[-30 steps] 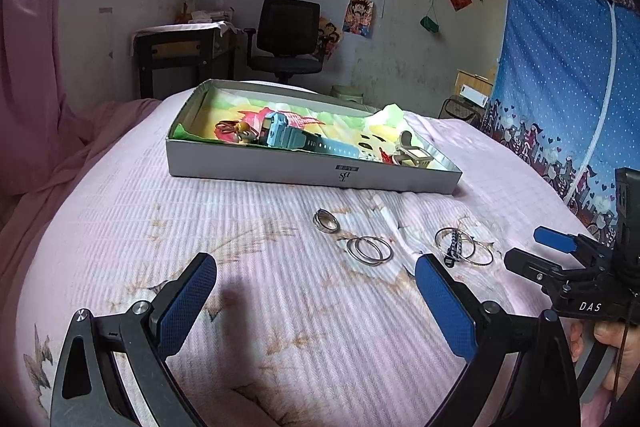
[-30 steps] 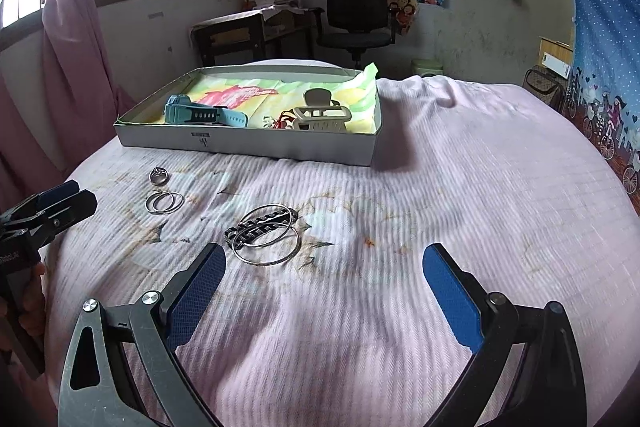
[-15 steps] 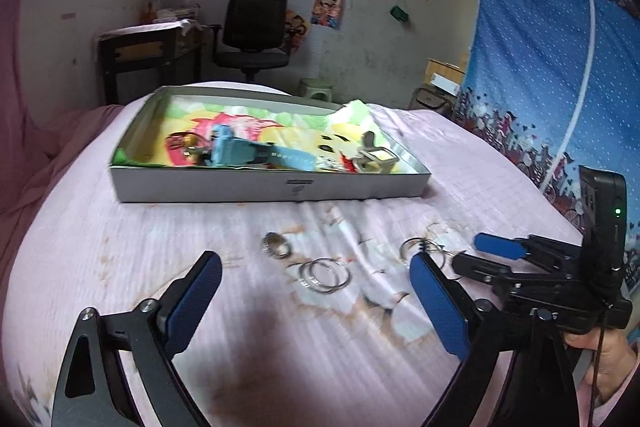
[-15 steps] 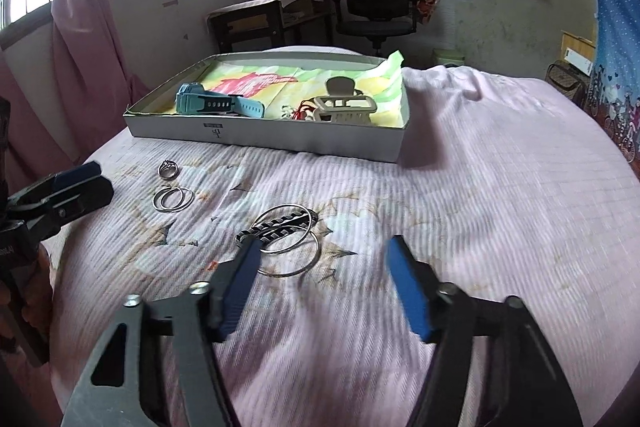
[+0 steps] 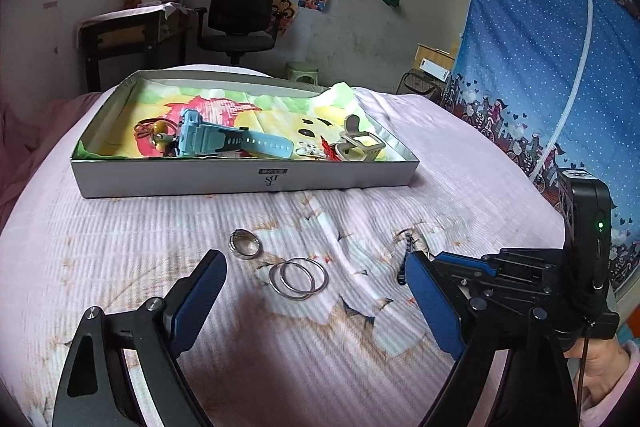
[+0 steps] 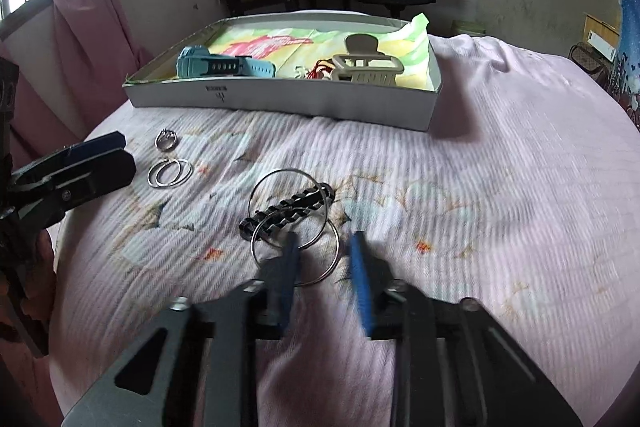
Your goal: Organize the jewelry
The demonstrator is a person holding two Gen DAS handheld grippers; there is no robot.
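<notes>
In the left wrist view, the left claw [image 5: 312, 291] is spread wide above the pink bed [image 5: 120, 251] and holds nothing. Between its blue pads lie two joined hoops [image 5: 298, 279], flat on the cover. Just beyond them, a ring [image 5: 245, 243] lies on the bed. Further back stands the box [image 5: 240, 183], lined with colourful paper. Inside it lie a blue watch [image 5: 224, 143], a beige hair clip [image 5: 358, 145] and a small orange item at the left that I cannot identify. The right claw [image 5: 440, 261] comes in from the right, low over the bed, and covers most of the black bracelet [image 5: 406, 251].

In the right wrist view, the right claw [image 6: 324, 267] is blurred; its fingers are narrowed but a gap is between them. They stand around the near edge of a large hoop [image 6: 296, 253], and I cannot tell if they touch it. A second large hoop [image 6: 290, 193] and the black bracelet [image 6: 288, 211] lie across each other just behind. At the left, the left claw [image 6: 86, 163] is near the two hoops [image 6: 170, 173] and the ring [image 6: 166, 139]. The box [image 6: 280, 103] is behind.
</notes>
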